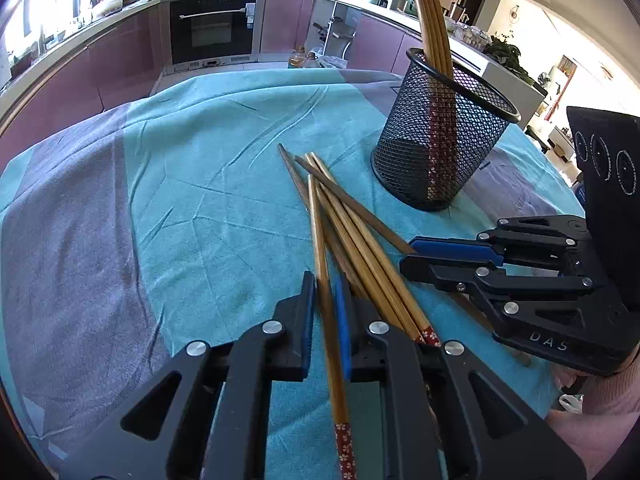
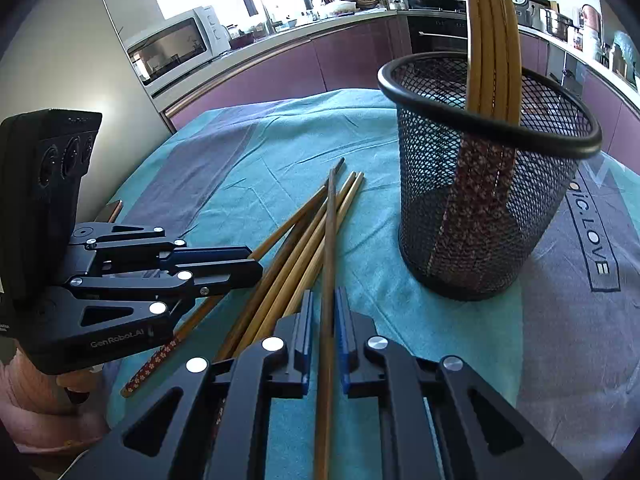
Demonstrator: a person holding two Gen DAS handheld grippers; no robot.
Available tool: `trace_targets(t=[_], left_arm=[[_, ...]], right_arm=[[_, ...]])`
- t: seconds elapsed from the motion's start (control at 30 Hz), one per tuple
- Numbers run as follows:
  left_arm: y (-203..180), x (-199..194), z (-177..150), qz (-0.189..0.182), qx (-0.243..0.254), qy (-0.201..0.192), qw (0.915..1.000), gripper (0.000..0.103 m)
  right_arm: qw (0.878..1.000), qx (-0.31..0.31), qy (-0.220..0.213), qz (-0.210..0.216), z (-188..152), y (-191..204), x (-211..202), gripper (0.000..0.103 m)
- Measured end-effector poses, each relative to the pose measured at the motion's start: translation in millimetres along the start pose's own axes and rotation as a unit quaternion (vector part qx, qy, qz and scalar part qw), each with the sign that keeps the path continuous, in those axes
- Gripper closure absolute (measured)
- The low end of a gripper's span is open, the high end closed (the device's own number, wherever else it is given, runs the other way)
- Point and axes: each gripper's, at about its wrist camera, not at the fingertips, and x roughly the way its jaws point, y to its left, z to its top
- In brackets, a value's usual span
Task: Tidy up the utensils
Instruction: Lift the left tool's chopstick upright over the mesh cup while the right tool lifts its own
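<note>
We hold one chopstick in each tool: the left tool [image 1: 326, 304] clamps a light chopstick [image 1: 320, 248], the right tool [image 2: 325, 312] a dark chopstick [image 2: 330, 240], above the table's loose pile [image 1: 360, 240]. Lift clear, tip upright, lower into the mesh holder [image 2: 480, 208].

Both wrist cameras look steeply down along their fingers, close over the surface [image 1: 180, 184]; both share the mesh cup [image 1: 440, 136] and loose chopsticks [image 2: 304, 240].

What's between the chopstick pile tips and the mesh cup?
Only bare teal cloth separates the chopstick pile from the mesh cup, seen in right wrist view.
</note>
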Motion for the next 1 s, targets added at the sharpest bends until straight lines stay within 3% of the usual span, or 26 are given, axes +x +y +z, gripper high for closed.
trace_targets(t=[0.33, 1.0], left_arm=[[-3, -24, 4, -0.007, -0.004, -0.027, 0.9996, 0.095], [-15, -131, 38, -0.093, 0.019, -0.145, 0.985, 0.095]], right_arm=[[0.999, -0.011, -0.053, 0.008, 1, 2, -39, 0.097], [0.985, -0.005, -0.174, 0.013, 23, -20, -124, 0.097]])
